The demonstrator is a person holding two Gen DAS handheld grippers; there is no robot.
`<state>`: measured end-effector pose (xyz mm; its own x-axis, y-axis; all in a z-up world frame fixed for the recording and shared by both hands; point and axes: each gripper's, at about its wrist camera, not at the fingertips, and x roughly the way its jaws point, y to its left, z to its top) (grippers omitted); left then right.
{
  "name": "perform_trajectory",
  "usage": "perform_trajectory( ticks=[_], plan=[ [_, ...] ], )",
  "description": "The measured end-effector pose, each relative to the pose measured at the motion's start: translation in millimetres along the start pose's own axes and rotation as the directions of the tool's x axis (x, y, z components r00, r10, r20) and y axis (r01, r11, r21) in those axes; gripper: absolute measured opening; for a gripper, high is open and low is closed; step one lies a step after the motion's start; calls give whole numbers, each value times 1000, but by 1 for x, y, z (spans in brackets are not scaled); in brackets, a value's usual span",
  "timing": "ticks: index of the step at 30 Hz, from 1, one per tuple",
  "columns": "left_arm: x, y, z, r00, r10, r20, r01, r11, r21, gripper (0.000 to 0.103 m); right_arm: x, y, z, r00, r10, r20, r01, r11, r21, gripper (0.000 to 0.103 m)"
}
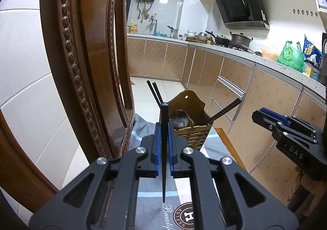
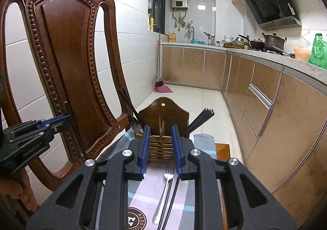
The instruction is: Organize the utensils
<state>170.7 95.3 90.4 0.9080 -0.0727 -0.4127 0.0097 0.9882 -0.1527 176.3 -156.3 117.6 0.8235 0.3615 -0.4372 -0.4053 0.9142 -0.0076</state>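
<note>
Left wrist view first: your left gripper (image 1: 164, 138) has its blue pads (image 1: 157, 148) clenched on a single black chopstick (image 1: 164, 148). It stands nearly upright between them, square end on top, thin tip hanging down over the grey cloth (image 1: 147, 191). Right behind it is the wooden utensil holder (image 1: 192, 128), sitting toward the far edge of the cloth. Two black chopsticks (image 1: 154, 93) lean out of its left side, more lean out on the right (image 1: 224, 110), and a metal spoon (image 1: 179, 117) sits in the left compartment. The carved chair back (image 1: 85, 56) fills the left side, and your right gripper (image 1: 265, 117) is off at the right edge, well apart from the holder.

Right wrist view: your right gripper (image 2: 159, 148) is released, jaws wide apart with nothing between them, hovering over the cloth (image 2: 143, 189) just short of the holder (image 2: 161, 119). A metal fork (image 2: 163, 189) lies on the cloth below the jaws, tines toward the holder, with a black chopstick (image 2: 172, 197) lying just beside it on the right. Your left gripper (image 2: 65, 119) shows at the left edge in front of the chair (image 2: 61, 46), pinching its chopstick (image 2: 70, 119).
</note>
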Motion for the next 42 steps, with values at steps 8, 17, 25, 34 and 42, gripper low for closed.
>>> perform_trajectory(
  ticks=[8, 17, 25, 34, 42],
  plan=[
    [3, 2, 2, 1000, -2, -12, 2, 1000, -5, 6, 64, -10, -60, 964, -46, -261, 55, 998, 24, 68],
    [7, 4, 2, 1000, 2, -17, -3, 1000, -15, 6, 160, 18, -106, 921, -67, -385, 52, 997, -51, 63],
    [14, 6, 0, 999, 7, -37, -7, 1000, -4, 6, 215, -7, -107, 891, 76, -448, -115, 991, -61, 46],
    [30, 3, -3, 998, 6, -64, -6, 1000, 1, 6, 244, -26, -118, 847, 221, -484, -229, 972, 43, 22],
    [32, 3, -3, 998, 6, -68, -6, 1000, 0, 6, 215, -15, -107, 863, 245, -442, -252, 967, 44, 2]
  ],
)
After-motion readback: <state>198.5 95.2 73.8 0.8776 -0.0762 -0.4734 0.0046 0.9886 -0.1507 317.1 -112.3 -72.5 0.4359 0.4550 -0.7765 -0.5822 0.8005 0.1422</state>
